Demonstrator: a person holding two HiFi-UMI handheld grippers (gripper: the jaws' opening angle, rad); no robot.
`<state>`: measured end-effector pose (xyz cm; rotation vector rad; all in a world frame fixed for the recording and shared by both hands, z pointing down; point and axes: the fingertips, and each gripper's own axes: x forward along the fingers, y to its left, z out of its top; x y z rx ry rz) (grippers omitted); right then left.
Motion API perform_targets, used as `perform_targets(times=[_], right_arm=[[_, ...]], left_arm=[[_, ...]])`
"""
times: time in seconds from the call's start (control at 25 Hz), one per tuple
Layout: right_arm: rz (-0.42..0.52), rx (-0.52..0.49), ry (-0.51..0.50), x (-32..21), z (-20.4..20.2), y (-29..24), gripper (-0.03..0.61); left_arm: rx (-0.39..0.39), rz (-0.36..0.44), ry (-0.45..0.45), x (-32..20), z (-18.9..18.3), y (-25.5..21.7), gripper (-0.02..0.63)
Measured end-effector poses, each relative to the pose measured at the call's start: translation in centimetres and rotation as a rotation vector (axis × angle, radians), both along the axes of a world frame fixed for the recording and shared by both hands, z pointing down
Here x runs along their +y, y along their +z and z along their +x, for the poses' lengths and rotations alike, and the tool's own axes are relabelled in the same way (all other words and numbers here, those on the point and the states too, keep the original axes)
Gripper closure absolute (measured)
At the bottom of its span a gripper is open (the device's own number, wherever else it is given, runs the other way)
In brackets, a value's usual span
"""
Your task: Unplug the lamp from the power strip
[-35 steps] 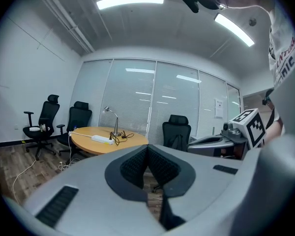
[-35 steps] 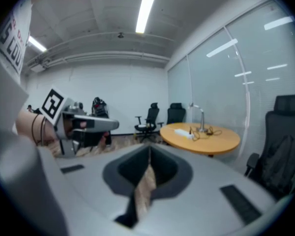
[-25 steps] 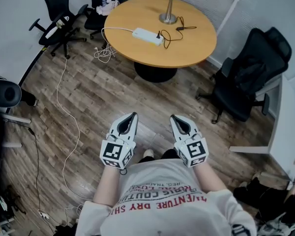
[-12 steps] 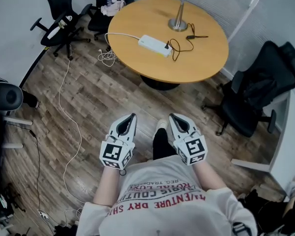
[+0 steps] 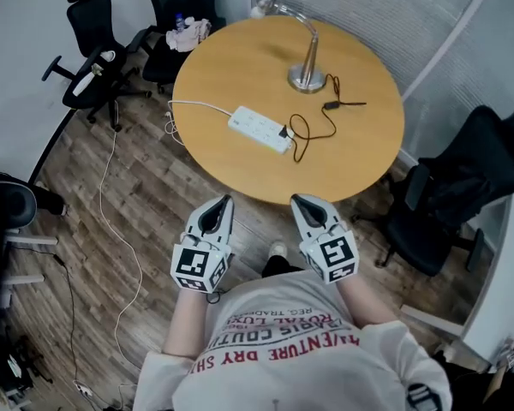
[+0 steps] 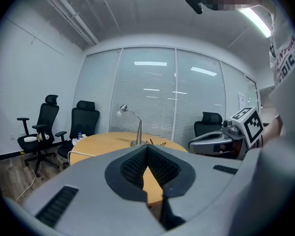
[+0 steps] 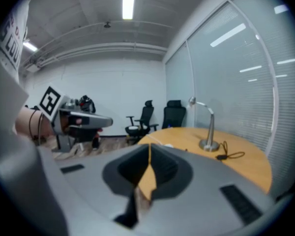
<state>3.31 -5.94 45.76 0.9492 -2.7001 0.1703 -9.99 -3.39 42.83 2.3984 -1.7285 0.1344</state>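
Okay: strip [image 5: 259,128] is lying mid-desk [image 5: 240,67], ahead of both tongs and well apart from them, with the lamp's cord [image 5: 301,139] plugged into its right end. Lamp [image 5: 307,62] is standing beyond it, nearer the far edge. Left tongs [image 5: 223,202] and right tongs [image 5: 301,202] are hovering side by side at the desk's near edge, pointing roughly level toward it, both closed and gripping nothing.

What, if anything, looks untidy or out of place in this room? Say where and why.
The white lead from the power strip drops off the table and snakes loosely across the floor, a trip hazard. The black lamp cord lies in loose loops on it. Nothing looks spilled or damaged.
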Motion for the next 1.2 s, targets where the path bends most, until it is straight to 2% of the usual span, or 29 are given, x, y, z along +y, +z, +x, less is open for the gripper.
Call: perform_targets(times=[0.2, 0.4, 0.56, 0.92, 1.12, 1.2], right_arm=[[0.0, 0.004, 0.025, -6.7, 0.7, 0.4, 0.549], [-0.032, 0.015, 0.055, -10.5, 0.8, 1.2, 0.549], [-0.067, 0.027, 0.109, -13.5, 0.6, 2.3, 0.549], [-0.175, 0.052, 0.266, -19.7, -1.1, 4.4, 0.548], [-0.22, 0.093, 0.314, -21.7, -2.4, 6.4, 0.548], [-0.256, 0.107, 0.329, -22.0, -2.8, 7.4, 0.546]], left_arm=[[-0.001, -0.026, 0.014, -6.4, 0.5, 1.2, 0.586], [0.002, -0.066, 0.05, -11.0, 0.5, 2.3, 0.586], [-0.01, -0.092, 0.113, -15.0, 0.3, 3.4, 0.586], [-0.095, -0.187, 0.366, -24.2, -0.1, 7.4, 0.586], [-0.141, -0.245, 0.541, -26.3, 1.1, 11.6, 0.586], [-0.182, -0.271, 0.608, -26.8, 1.7, 13.6, 0.586]])
